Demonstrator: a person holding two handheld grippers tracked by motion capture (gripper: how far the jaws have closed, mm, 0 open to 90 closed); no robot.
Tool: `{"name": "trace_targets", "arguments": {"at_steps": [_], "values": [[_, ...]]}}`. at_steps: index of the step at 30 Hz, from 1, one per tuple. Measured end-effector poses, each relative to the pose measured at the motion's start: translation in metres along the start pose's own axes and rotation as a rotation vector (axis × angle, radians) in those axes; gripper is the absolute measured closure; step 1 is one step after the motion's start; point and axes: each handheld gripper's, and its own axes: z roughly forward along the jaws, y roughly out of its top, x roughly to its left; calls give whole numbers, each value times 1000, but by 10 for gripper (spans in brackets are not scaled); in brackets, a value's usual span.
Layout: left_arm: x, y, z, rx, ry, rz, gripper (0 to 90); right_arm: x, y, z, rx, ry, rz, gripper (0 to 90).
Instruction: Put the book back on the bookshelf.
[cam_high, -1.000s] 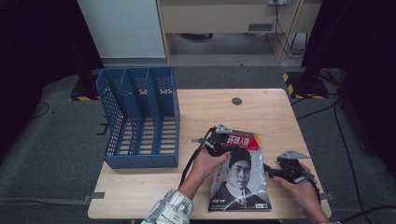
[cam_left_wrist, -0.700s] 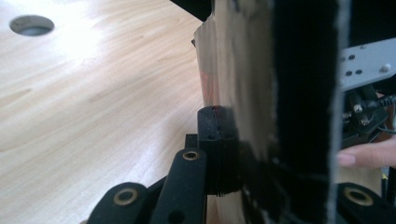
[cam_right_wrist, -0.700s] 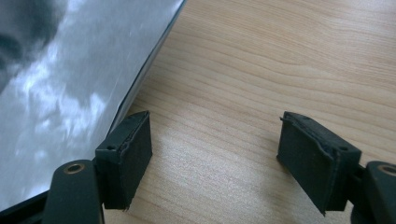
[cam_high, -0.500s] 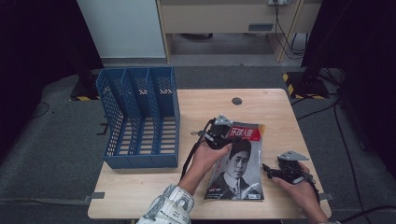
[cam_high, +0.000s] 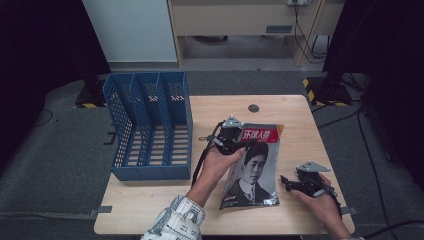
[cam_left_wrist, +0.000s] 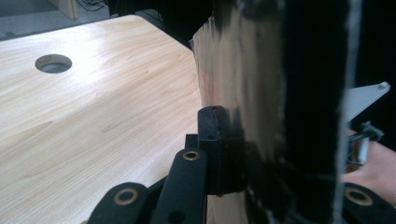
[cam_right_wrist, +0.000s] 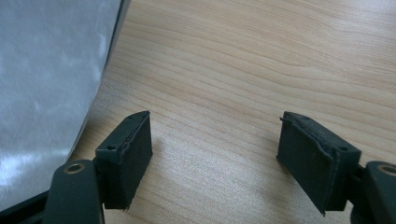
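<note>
A magazine with a man's portrait and a red title band on its cover is tilted up off the wooden table, its right edge low. My left gripper is shut on its upper left edge. In the left gripper view one pad presses on the magazine, which hides the other jaw. My right gripper rests low at the magazine's lower right and is open. Its jaws have just widened a little. Nothing is between them in the right gripper view, and the magazine lies to their left.
A blue mesh file rack with three slots lies on the table's left part. A round cable hole sits near the far edge, also seen as the hole in the left gripper view. Bare wood lies beyond the magazine.
My left gripper has risen with the magazine's left edge, so the magazine stands steeper and looks narrower from above. The right hand has stayed in place.
</note>
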Motion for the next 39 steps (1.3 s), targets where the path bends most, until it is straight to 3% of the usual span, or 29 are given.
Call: {"name": "trace_targets", "arguments": {"at_steps": [25,39], "values": [[-8,42,-30,-68,32,39,869,1,0,0,-5,2,-1,263],[-5,49,-47,-89,61,42,868,2,0,0,-4,5,-7,263]]}}
